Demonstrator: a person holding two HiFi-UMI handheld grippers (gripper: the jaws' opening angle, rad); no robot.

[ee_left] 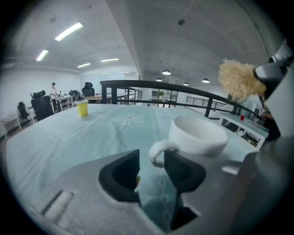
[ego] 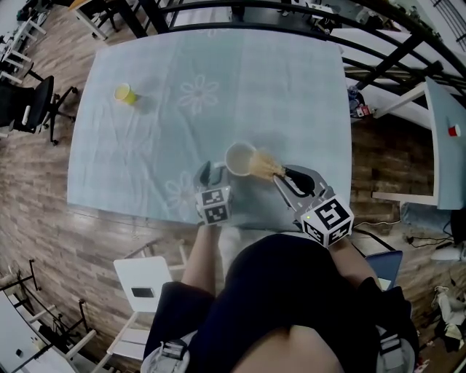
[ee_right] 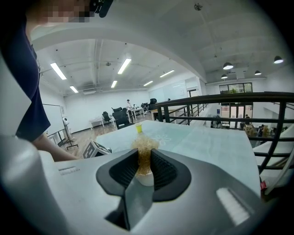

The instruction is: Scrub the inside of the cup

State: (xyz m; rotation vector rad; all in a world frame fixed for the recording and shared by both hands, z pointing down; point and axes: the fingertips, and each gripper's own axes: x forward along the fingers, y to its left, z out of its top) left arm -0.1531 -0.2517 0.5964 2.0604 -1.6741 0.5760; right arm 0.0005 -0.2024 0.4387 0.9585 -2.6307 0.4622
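Note:
A white cup (ego: 237, 157) stands upright on the pale blue tablecloth (ego: 145, 160), near its front edge. In the left gripper view the cup (ee_left: 198, 135) turns its handle (ee_left: 156, 153) toward me. The handle sits between the jaws of my left gripper (ee_left: 151, 167), which is open, with a gap on the left side. My left gripper (ego: 211, 173) is just left of the cup. My right gripper (ego: 285, 177) is shut on a straw-coloured brush (ego: 263, 166), whose bristles reach the cup's right rim. The right gripper view shows the brush (ee_right: 144, 149) clamped between the jaws of the right gripper (ee_right: 144, 167).
A small yellow cup (ego: 124, 93) stands at the far left of the table. A black railing (ego: 291, 14) runs behind the table's far edge. A white chair (ego: 145, 284) is at my lower left and a black office chair (ego: 29, 102) beyond the table's left side.

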